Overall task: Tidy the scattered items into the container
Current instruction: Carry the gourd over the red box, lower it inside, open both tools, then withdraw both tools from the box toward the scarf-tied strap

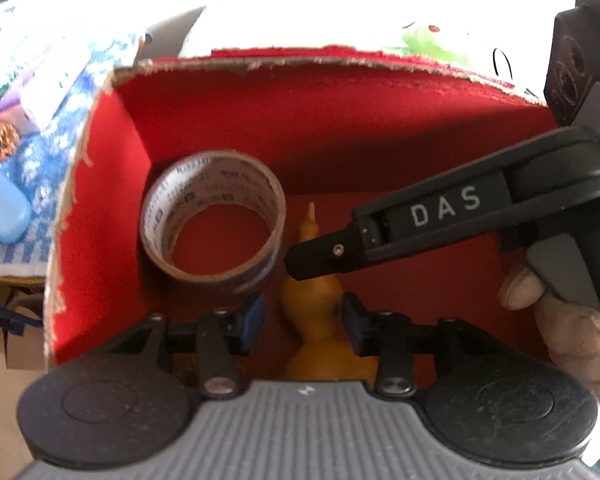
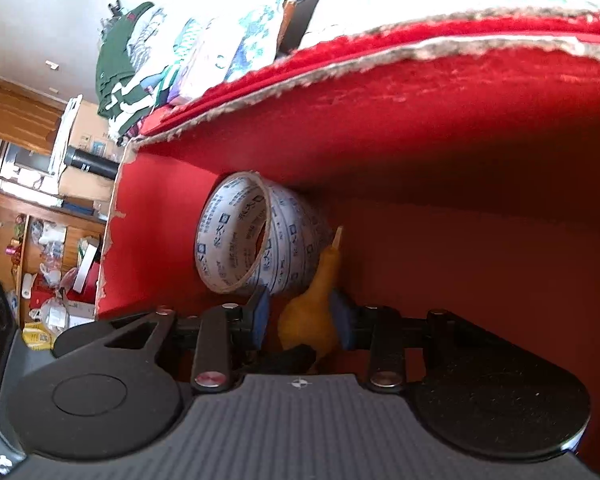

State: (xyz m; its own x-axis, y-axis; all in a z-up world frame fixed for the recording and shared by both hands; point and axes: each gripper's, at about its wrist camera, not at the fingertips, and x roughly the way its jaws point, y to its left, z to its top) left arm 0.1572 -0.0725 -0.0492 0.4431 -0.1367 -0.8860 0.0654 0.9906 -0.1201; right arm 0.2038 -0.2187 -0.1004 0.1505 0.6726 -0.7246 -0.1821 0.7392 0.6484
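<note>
A red cardboard box [image 1: 116, 184] with torn edges fills both views; its wall also shows in the right wrist view [image 2: 152, 232]. Inside it a roll of printed tape [image 1: 214, 218] leans in the left corner and also shows in the right wrist view [image 2: 256, 236]. A yellow gourd-shaped item [image 1: 312, 308] lies on the box floor. My left gripper [image 1: 304, 322] is open, its blue pads on either side of the gourd. My right gripper [image 2: 302, 316] is open around the same gourd [image 2: 316, 312]. Its fingers [image 1: 320, 254] reach in from the right in the left wrist view.
Outside the box on the left, a blue checked cloth [image 1: 32, 168] carries a blue plastic case [image 1: 2, 208] and a pine cone [image 1: 2, 140]. Folded clothes [image 2: 140, 68] are stacked behind the box. Cluttered wooden shelves [image 2: 40, 248] stand at the far left.
</note>
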